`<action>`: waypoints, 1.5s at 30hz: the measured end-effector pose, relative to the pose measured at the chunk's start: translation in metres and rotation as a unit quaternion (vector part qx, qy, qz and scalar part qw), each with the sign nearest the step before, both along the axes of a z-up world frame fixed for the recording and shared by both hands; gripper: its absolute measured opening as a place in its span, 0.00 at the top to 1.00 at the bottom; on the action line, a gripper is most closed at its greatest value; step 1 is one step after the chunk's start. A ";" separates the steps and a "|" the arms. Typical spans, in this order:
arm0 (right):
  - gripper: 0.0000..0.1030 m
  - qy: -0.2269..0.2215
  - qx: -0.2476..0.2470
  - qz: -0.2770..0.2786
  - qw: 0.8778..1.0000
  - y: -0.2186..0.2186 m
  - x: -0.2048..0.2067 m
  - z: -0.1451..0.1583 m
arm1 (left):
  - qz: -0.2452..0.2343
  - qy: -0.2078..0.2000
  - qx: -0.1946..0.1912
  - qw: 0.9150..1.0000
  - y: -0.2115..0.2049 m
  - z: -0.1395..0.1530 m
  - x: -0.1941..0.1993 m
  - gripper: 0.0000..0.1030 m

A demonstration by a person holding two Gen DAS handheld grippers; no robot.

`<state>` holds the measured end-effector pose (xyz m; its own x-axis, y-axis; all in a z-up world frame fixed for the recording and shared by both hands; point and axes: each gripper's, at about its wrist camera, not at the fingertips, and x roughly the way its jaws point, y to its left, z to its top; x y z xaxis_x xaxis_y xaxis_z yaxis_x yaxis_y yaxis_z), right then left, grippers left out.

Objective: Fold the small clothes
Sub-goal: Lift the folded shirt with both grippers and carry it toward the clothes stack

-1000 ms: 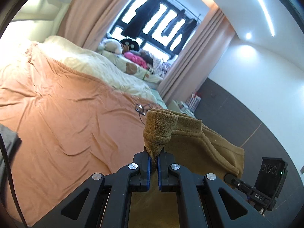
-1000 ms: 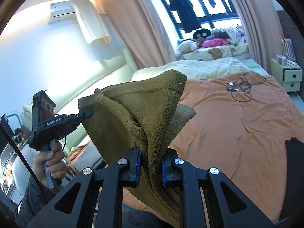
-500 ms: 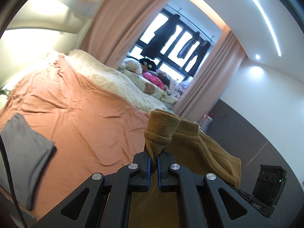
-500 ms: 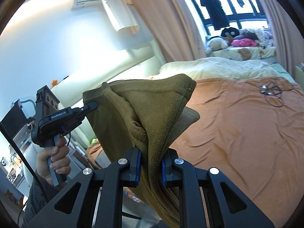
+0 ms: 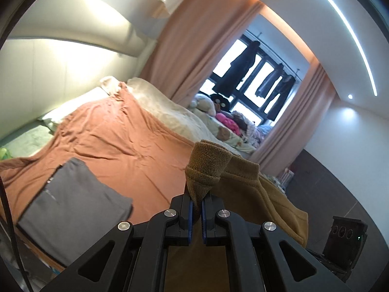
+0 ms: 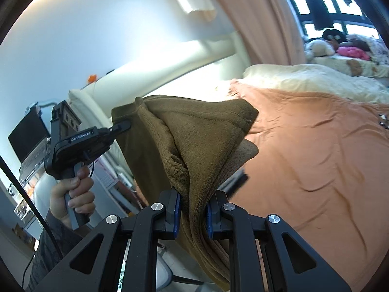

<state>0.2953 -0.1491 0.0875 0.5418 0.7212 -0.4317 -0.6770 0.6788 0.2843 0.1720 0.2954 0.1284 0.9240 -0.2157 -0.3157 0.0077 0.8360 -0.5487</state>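
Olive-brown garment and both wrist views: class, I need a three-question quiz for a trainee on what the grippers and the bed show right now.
1. True or false: the olive-brown garment lies flat on the orange bedsheet.
2. Which gripper clamps the thicker bunch of cloth? A) left gripper B) right gripper
3. Fill in: a folded ____ garment rests on the sheet near the bed's edge.

Key
1. False: it hangs in the air, pinched by both grippers.
2. B: several layers sit between its pads; the left pinches a thin cuff.
3. Grey.
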 end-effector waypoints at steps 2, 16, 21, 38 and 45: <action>0.88 0.004 0.001 0.014 1.000 0.012 0.012 -0.003 | 0.012 0.003 -0.002 1.000 0.021 -0.004 -0.005 0.95; 0.88 0.022 0.004 0.097 0.995 0.064 0.054 -0.036 | 0.093 0.027 0.039 0.995 0.123 -0.002 -0.041 0.96; 0.88 0.036 0.001 0.115 0.993 0.069 0.075 -0.051 | 0.123 0.043 0.044 0.990 0.153 -0.015 -0.048 0.95; 0.87 0.089 -0.008 0.117 0.989 0.027 0.220 -0.094 | 0.156 0.112 0.040 0.981 0.205 -0.080 0.035 0.95; 0.87 0.108 -0.011 0.101 0.989 -0.003 0.273 -0.119 | 0.148 0.138 0.048 0.978 0.211 -0.106 0.090 0.95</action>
<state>0.5681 -0.1519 -0.0312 0.2811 0.7942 -0.5387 -0.7249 0.5436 0.4231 0.2622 0.5059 0.0224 0.8177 0.0907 -0.5685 -0.3797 0.8272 -0.4141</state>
